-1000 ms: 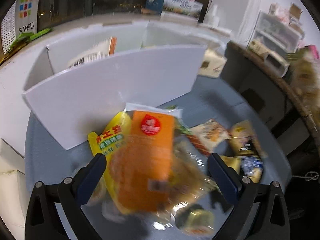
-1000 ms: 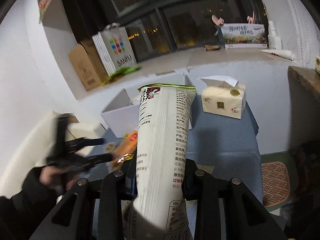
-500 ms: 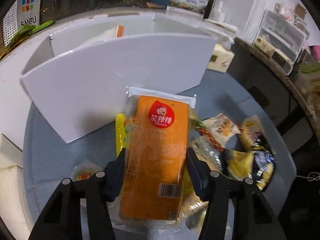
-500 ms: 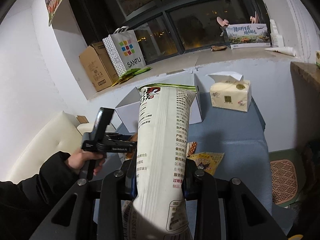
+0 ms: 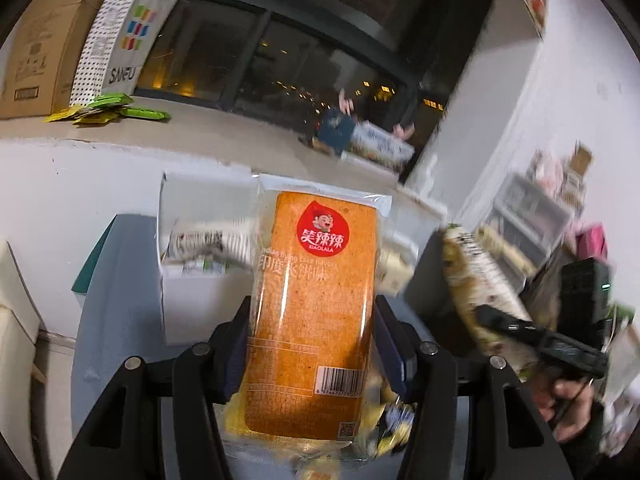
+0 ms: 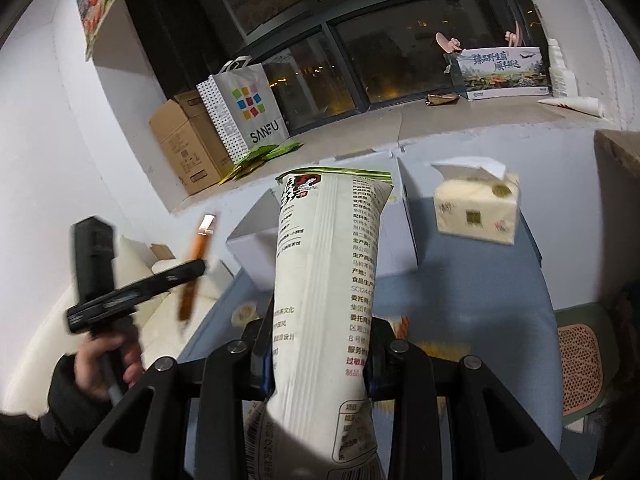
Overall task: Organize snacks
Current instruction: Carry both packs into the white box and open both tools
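My left gripper (image 5: 312, 340) is shut on an orange snack packet (image 5: 316, 304) with a red round logo, held upright in the air above the blue table (image 5: 120, 320). It also shows edge-on in the right wrist view (image 6: 195, 268). My right gripper (image 6: 318, 356) is shut on a tall white snack bag (image 6: 328, 280) with a green top seam, held upright; that bag also shows in the left wrist view (image 5: 480, 280). A white open box (image 5: 200, 280) on the table holds a printed packet (image 5: 204, 244).
A tissue pack (image 6: 476, 208) sits on the table at the back right. White box flaps (image 6: 404, 216) stand behind the white bag. A SANFU paper bag (image 6: 248, 112) and cardboard boxes (image 6: 188, 148) stand on the window ledge. A cream sofa (image 6: 160, 312) is at the left.
My left gripper closed on the orange packet and lifted it off the snack pile, tilting up toward the window. My right gripper kept holding the white bag, nearly still.
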`<state>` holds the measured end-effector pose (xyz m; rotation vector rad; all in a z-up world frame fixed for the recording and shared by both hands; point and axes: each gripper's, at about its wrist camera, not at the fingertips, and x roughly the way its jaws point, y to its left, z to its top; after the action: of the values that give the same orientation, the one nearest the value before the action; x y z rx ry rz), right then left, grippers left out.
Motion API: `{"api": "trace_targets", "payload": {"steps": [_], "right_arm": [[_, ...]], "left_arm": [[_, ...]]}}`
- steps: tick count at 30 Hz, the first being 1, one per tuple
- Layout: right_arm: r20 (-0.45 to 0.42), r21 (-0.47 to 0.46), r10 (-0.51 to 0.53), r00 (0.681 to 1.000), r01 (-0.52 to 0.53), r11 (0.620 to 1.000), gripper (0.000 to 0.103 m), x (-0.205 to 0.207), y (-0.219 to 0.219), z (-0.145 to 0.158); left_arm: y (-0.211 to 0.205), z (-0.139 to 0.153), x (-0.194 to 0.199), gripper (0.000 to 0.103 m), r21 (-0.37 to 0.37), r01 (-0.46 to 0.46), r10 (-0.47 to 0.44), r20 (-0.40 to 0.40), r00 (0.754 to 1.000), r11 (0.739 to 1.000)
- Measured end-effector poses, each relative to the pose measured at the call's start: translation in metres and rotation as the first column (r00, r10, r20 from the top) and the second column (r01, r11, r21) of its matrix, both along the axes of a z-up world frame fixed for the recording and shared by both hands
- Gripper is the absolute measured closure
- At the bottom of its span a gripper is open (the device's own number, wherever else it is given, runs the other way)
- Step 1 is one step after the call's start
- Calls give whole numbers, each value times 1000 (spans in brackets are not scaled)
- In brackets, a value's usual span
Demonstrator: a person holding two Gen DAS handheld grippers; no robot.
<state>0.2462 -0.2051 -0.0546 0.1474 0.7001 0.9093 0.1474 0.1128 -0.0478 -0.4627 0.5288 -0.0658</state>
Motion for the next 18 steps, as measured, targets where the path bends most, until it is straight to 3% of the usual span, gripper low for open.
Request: {"api": "trace_targets", "payload": {"steps": [5, 13, 14, 16, 17, 18], "right_arm": [[-73, 26, -12, 997, 14, 1000, 69, 60, 50, 22], [-142, -71, -88, 986, 79, 994, 69, 158, 150, 29], [-154, -79, -88, 984, 76, 994, 68, 164, 156, 26], [-182, -82, -84, 980, 70, 994, 66, 177, 168, 19], [-200, -88, -83, 976, 67, 994, 55, 184, 174, 15], [-221, -85, -78, 972, 60, 995, 26, 191, 178, 12]], "left_arm": [[39, 15, 54, 43, -95, -62, 64, 14, 998, 994], [87, 5, 137, 41, -104, -151, 143, -82, 986, 983], [90, 1, 147, 38, -97, -145, 135, -102, 986, 985], [93, -10, 162, 10, -65, -156, 143, -172, 975, 986], [93, -13, 161, 5, -37, -178, 168, -176, 970, 983], [93, -15, 159, 0, -25, -187, 180, -174, 968, 982]]}}
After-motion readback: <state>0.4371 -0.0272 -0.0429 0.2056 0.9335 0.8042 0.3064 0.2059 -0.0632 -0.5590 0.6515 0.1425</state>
